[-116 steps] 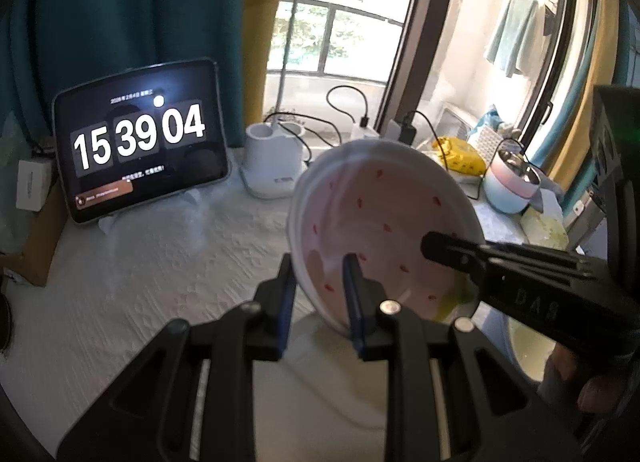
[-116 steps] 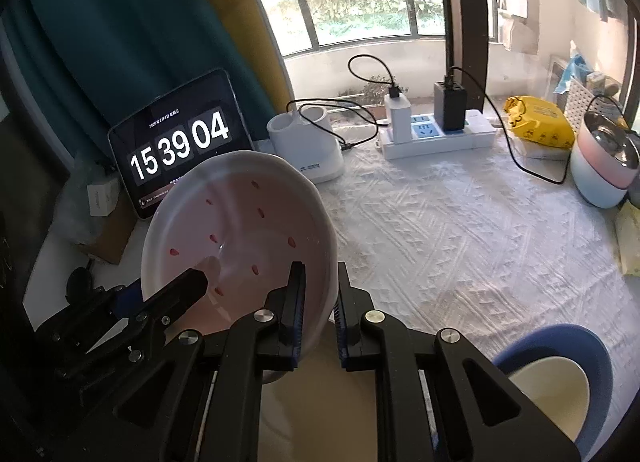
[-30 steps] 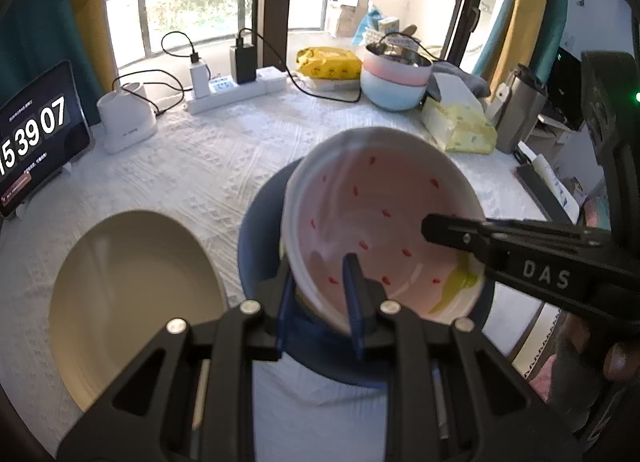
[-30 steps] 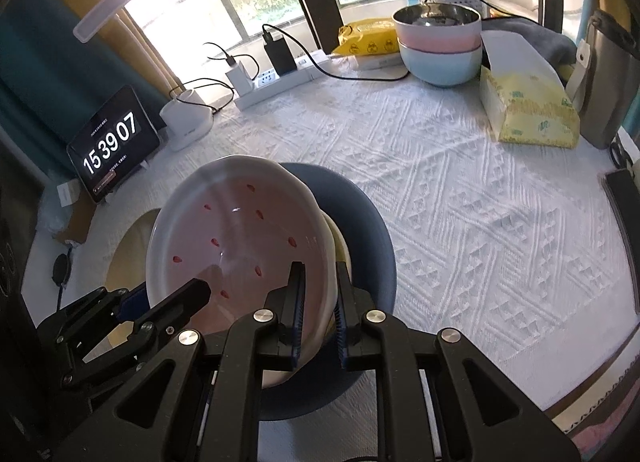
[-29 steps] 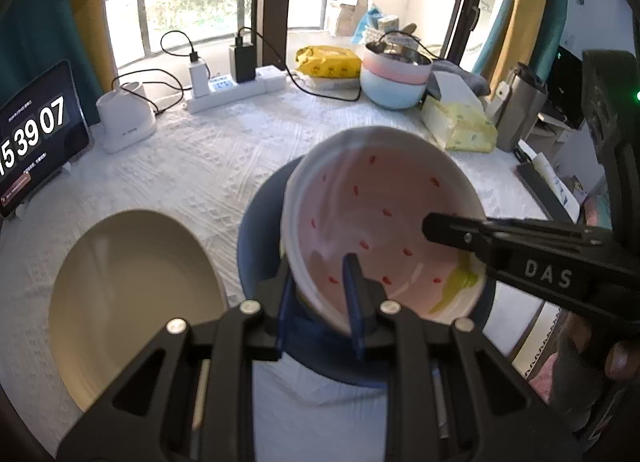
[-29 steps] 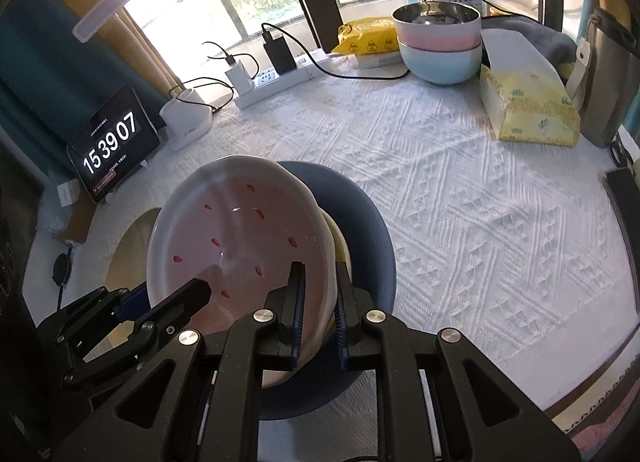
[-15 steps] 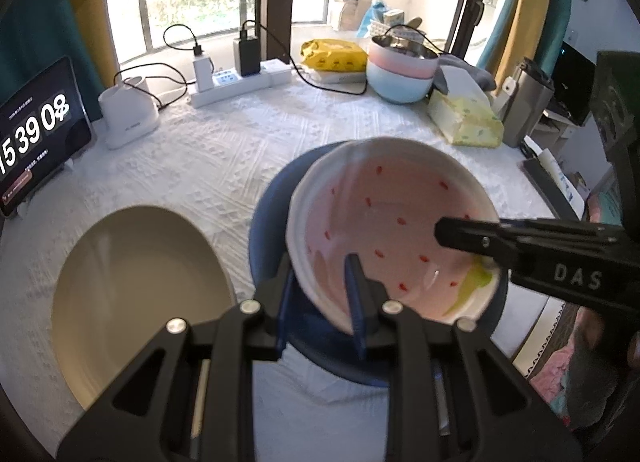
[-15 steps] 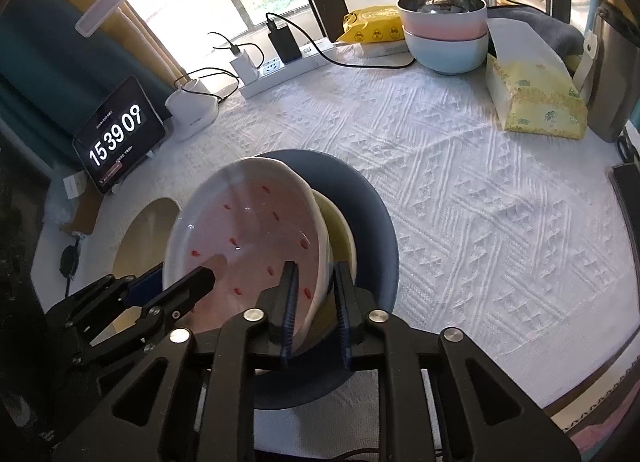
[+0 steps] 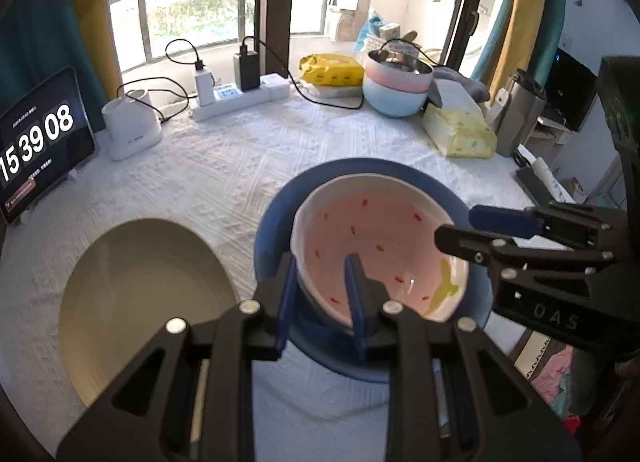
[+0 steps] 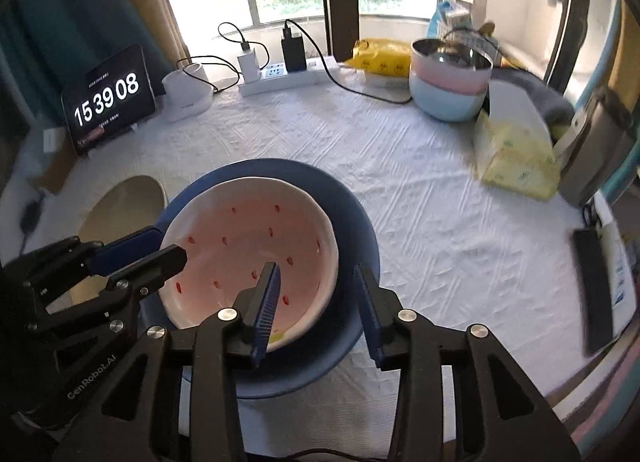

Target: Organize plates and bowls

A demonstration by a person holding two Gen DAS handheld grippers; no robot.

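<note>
A pink bowl with red specks (image 9: 372, 238) (image 10: 248, 246) rests inside a dark blue plate (image 9: 276, 214) (image 10: 352, 214) on the white tablecloth. My left gripper (image 9: 320, 286) is open, its jaws either side of the bowl's near rim; in the right wrist view it (image 10: 136, 252) reaches in from the left. My right gripper (image 10: 316, 294) is open, one finger over the bowl and one outside its rim; in the left wrist view it (image 9: 460, 228) comes in from the right. A beige plate (image 9: 140, 294) (image 10: 120, 206) lies to the left.
At the back stand a tablet clock (image 9: 36, 142), a white lamp base (image 9: 130, 130), a power strip (image 9: 240, 96), a yellow packet (image 9: 332, 68) and stacked pink and blue bowls (image 9: 396, 90). A tissue pack (image 10: 516, 158), metal flask (image 10: 596, 154) and phone (image 10: 592, 290) line the right edge.
The pink bowl has been lowered into the blue plate. Both grippers have opened and let go of its rim; a second ago both were shut on it.
</note>
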